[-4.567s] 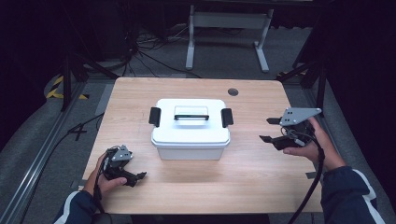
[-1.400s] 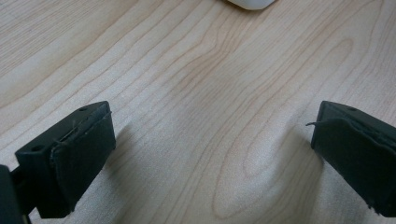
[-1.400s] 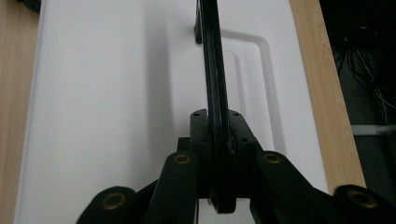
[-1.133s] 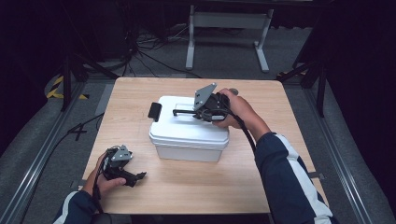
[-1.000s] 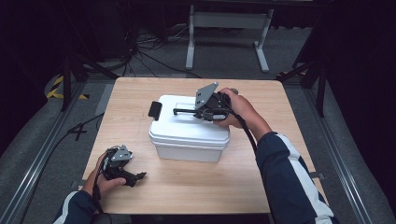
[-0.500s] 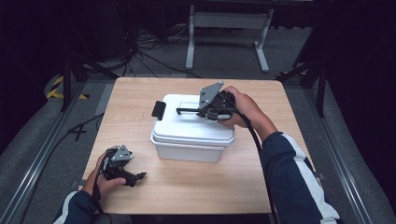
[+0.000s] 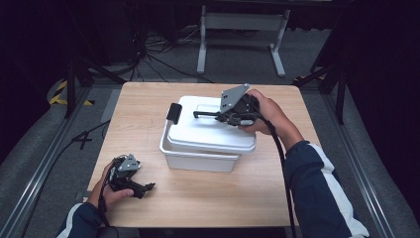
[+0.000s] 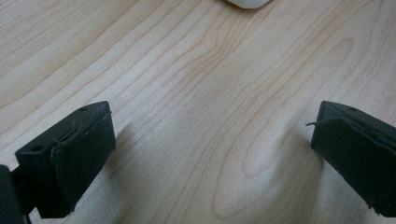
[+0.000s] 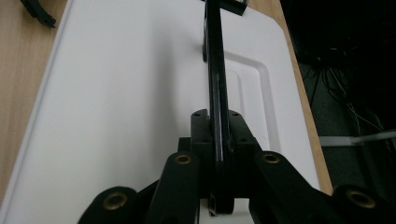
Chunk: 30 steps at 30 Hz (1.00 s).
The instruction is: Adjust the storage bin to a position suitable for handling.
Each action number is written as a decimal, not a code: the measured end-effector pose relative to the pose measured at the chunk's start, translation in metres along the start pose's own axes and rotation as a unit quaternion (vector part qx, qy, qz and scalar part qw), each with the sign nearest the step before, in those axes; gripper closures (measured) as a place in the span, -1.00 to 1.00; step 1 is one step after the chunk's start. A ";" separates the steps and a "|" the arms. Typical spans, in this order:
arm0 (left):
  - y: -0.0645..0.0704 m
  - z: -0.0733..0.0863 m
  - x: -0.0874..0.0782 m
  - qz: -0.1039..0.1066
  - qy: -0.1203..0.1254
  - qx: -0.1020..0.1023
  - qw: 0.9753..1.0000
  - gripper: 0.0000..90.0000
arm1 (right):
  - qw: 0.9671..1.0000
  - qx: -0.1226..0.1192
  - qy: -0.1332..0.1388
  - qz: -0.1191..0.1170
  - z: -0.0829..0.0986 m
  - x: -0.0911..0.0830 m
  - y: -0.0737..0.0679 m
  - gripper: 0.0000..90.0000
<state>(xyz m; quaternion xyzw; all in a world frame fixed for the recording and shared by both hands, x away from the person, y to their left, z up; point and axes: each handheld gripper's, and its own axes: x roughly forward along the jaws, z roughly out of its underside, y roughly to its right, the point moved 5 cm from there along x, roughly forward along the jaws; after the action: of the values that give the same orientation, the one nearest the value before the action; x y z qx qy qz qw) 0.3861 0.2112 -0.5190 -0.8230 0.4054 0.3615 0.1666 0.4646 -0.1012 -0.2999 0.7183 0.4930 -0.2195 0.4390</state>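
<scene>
Lid [image 7: 210, 131] lift under way, right gripper [image 7: 218, 115] clamped on black handle [image 9: 215, 84].
Lid tilted off box [image 7: 198, 159], not removed; left gripper [image 8: 210, 154] spread wide, resting on table [image 7: 277, 198].

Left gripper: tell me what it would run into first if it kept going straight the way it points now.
Probably the white box. The left gripper lies open over bare table, and in its own view the box's corner sits straight ahead at the top edge. The wood between looks free, though depth is hard to judge.
</scene>
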 end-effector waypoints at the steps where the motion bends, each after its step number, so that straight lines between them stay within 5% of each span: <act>1: 0.000 0.000 0.000 0.000 0.000 0.000 1.000 -1.00 | 1.000 0.003 0.001 0.003 0.002 -0.002 0.000 0.88; 30: 0.000 0.000 0.001 -0.002 0.003 -0.001 1.000 -1.00 | 0.998 0.043 0.017 0.054 0.070 -0.073 0.006 0.87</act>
<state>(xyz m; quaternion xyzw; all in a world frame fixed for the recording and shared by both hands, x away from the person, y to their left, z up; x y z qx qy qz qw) 0.3862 0.2108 -0.5194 -0.8250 0.4042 0.3590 0.1646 0.4477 -0.1988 -0.2795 0.7654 0.4511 -0.2045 0.4109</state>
